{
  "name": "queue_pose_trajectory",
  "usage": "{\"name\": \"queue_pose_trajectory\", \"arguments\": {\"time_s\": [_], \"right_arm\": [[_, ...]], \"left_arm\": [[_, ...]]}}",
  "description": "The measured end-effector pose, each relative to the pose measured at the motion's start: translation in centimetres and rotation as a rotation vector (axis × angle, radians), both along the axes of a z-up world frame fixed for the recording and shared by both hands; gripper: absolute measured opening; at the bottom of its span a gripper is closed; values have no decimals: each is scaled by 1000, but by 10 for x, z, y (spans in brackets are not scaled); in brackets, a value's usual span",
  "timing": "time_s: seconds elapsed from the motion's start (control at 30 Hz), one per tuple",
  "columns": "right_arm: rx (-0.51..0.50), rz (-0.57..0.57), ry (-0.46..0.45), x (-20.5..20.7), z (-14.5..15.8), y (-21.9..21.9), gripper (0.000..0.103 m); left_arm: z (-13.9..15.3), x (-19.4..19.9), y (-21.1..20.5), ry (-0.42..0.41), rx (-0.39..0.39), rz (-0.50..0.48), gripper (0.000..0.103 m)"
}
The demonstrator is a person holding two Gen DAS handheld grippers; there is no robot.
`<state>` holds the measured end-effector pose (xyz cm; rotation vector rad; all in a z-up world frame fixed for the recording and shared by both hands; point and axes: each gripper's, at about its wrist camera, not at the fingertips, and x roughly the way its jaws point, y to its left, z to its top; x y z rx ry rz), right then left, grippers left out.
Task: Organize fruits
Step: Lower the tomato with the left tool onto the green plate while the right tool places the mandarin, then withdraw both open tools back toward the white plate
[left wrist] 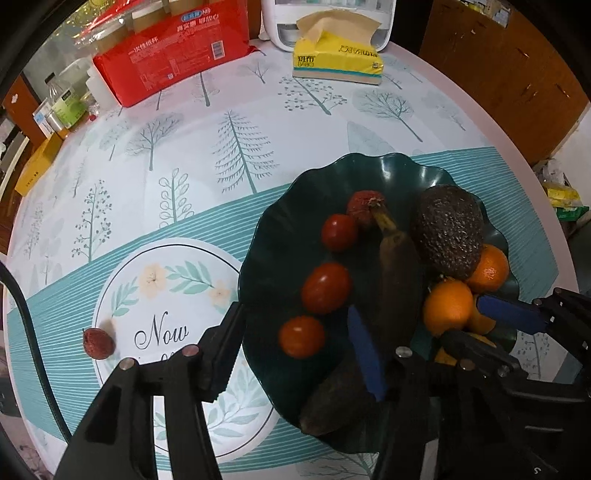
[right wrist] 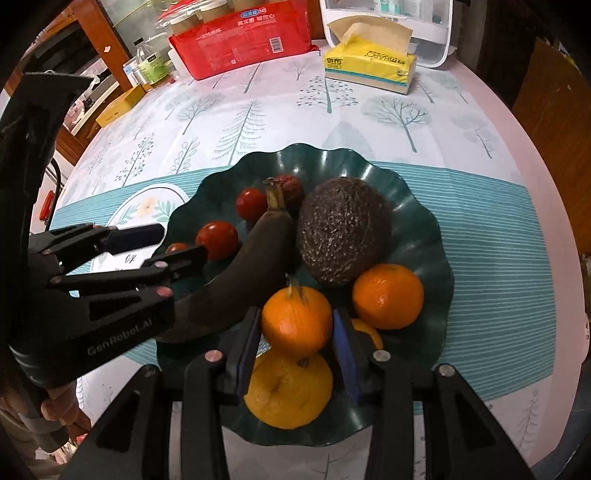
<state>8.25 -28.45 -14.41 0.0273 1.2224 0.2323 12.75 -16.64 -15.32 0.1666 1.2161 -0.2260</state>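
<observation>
A dark green scalloped bowl [left wrist: 373, 173] [right wrist: 417, 218] holds a blackened banana [left wrist: 397, 273] [right wrist: 255, 266], an avocado [left wrist: 448, 230] [right wrist: 343, 229], three cherry tomatoes [left wrist: 327, 288], a lychee [left wrist: 364, 208] and several oranges. My right gripper [right wrist: 297, 339] is shut on an orange [right wrist: 297, 319] [left wrist: 447, 306] just above another orange [right wrist: 288, 391]. My left gripper [left wrist: 299, 354] is open and empty, its jaws over the bowl's left rim beside the banana; it also shows in the right wrist view [right wrist: 166, 243]. A loose lychee [left wrist: 98, 343] lies on the tablecloth at left.
A white floral plate [left wrist: 166, 295] sits left of the bowl. A yellow tissue box [left wrist: 336, 55] [right wrist: 371, 62], a red package [left wrist: 173, 51] [right wrist: 240, 40] and a white appliance [left wrist: 328, 18] stand at the back. Bottles and a yellow box [left wrist: 37, 166] are at the far left edge.
</observation>
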Motion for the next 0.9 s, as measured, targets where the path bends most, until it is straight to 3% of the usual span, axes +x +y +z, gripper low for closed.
{"name": "queue_pose_trajectory", "arguments": {"time_s": [0.13,0.53,0.9], "right_arm": [[-5,-2,-20,-4,6,1,41],[-9,-52,-57,-17,27,1,45],[-30,-25,-103,-27,48,46,45]], "left_arm": [[11,-8,1,-34,11,-9,76],[43,-37,40,-103,-17,67,82],[74,-60,107,-163,-5,143,87]]}}
